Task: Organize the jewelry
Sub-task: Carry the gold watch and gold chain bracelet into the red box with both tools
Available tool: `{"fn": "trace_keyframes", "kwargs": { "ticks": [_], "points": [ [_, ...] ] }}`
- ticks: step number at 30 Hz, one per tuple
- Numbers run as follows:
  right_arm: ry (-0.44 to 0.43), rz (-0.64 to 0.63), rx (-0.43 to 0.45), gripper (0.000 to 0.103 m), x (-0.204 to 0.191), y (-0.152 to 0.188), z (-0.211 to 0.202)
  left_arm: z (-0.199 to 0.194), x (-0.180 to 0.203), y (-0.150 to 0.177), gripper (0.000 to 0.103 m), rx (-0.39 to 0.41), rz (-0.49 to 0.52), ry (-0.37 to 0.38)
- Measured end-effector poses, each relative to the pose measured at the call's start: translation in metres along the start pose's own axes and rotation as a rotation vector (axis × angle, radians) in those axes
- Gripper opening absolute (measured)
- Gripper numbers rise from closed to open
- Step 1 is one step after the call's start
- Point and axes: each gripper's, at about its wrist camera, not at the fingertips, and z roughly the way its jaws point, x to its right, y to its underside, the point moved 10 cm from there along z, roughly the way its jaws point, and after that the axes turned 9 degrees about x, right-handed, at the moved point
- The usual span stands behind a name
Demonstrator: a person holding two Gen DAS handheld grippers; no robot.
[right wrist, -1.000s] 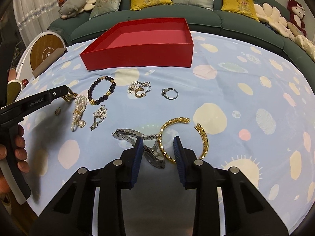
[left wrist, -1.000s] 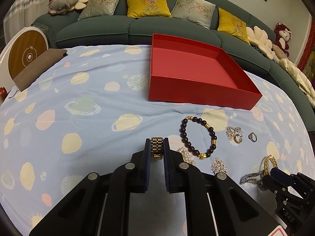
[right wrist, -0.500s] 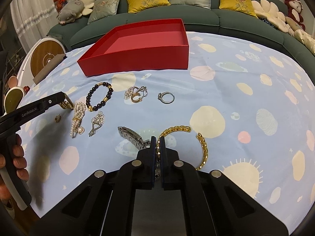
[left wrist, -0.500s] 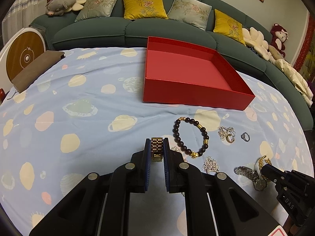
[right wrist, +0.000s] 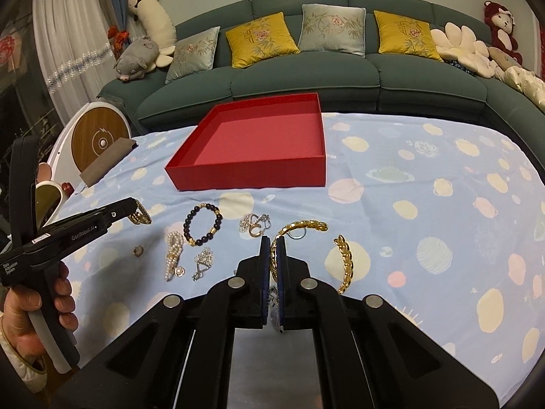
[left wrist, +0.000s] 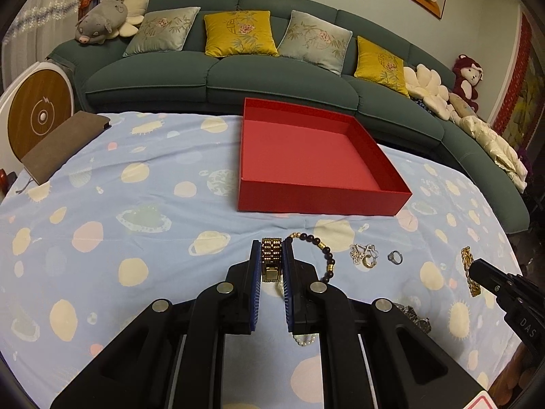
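A: How far along is the sorting?

B: Hardly begun, I'd judge. The red box (left wrist: 306, 156) has nothing in it. The left claw (left wrist: 271, 266) is clamped on a gold link band (left wrist: 271, 255), held above the worktop (left wrist: 102, 204), with the box ahead and a little to the right.

A: And the other?

B: The right claw (right wrist: 273, 266) is closed on a gold chain bracelet (right wrist: 299, 226), whose free end curls off to the claw's right. The box lies well ahead of it.

A: What's left?

B: Ahead and left of the right claw: a dark bead bracelet (right wrist: 204, 223), a silver-and-gold cluster (right wrist: 253, 225), a pearl piece (right wrist: 173, 255), a sparkly pendant (right wrist: 203, 260), and a small item (right wrist: 138, 250) I can't identify. A silver watch (left wrist: 415, 317) lies right of the left claw.

A: Anything in the way?

B: Only the box's near wall to clear. A sofa (right wrist: 306, 78) sits behind.
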Motion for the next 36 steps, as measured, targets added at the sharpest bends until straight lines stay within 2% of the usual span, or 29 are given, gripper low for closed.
{"fn": "trace_keyframes", "kwargs": {
  "ticks": [9,15,22,36],
  "points": [
    [-0.011,0.014,0.064,0.002,-0.001,-0.034,-0.014,-0.027,-0.004,-0.046,0.009,0.094,-0.008,-0.006],
    [-0.018,-0.018,0.097,0.002,-0.001,-0.072,-0.01,-0.018,0.005,-0.077,0.009,0.113,0.024,-0.002],
    [-0.02,-0.044,0.098,0.002,0.0,-0.113,0.035,0.034,0.014,-0.11,0.009,0.083,0.053,-0.011],
    [-0.046,-0.044,0.062,0.002,-0.002,-0.182,0.174,0.172,0.029,-0.159,0.009,0.011,0.092,-0.046]
  ]
}}
